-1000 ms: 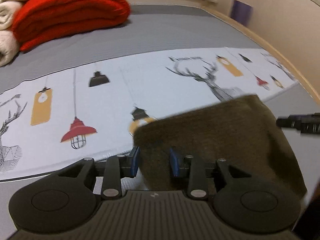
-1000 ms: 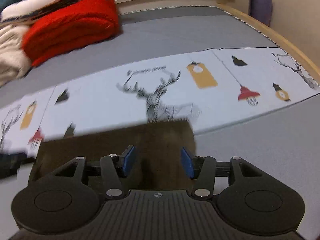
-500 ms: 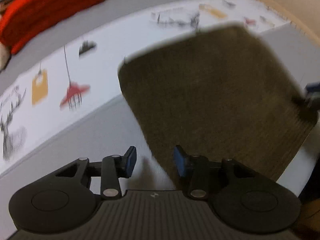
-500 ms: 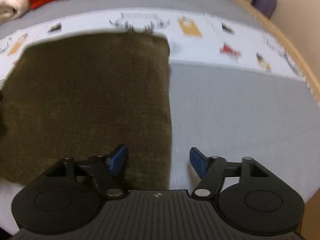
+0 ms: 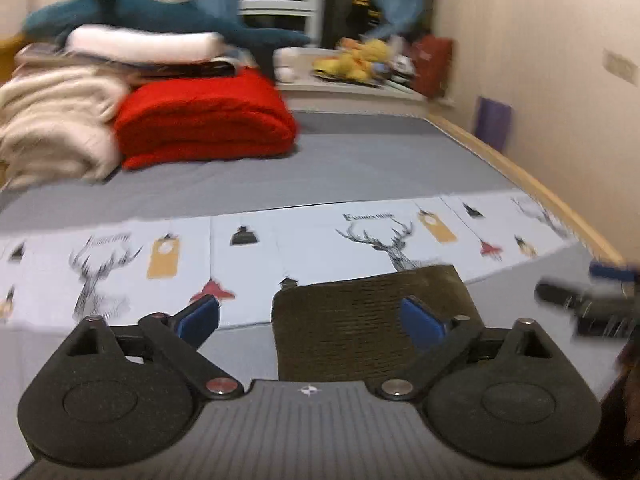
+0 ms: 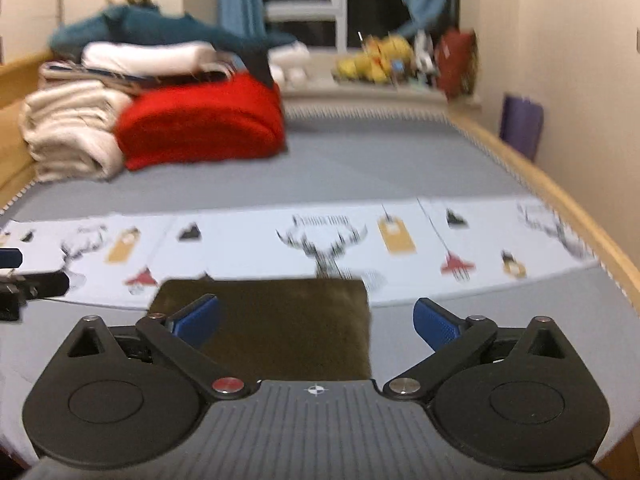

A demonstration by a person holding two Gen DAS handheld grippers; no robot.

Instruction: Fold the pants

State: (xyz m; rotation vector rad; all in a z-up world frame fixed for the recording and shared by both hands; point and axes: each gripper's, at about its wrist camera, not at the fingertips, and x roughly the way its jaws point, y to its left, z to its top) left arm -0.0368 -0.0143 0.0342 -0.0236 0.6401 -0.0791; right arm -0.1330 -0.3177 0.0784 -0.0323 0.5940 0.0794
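Note:
The pants (image 5: 352, 320) are dark olive-brown and lie folded into a flat rectangle on the grey bed, their far edge over the white printed mat (image 5: 120, 248). My left gripper (image 5: 310, 316) hovers above and short of their near left part. Its jaws are opening wide, with nothing pinched between the blue pads. In the right wrist view the pants (image 6: 280, 328) sit below my right gripper (image 6: 316, 320). Its jaws are also opening, and the pads touch no cloth. Each gripper shows as a blurred dark shape at the edge of the other's view: the right one (image 5: 592, 300), the left one (image 6: 24, 280).
A red folded blanket (image 5: 204, 124) and cream blankets (image 5: 52, 132) are stacked at the far left of the bed under a teal plush toy (image 5: 140, 8). A wooden bed rail (image 5: 520, 176) runs along the right side. Toys crowd the windowsill (image 5: 360, 60).
Both grippers have let go of the pants, spread their jaws wide and drawn back and up. The pants now lie flat and folded on the bed.

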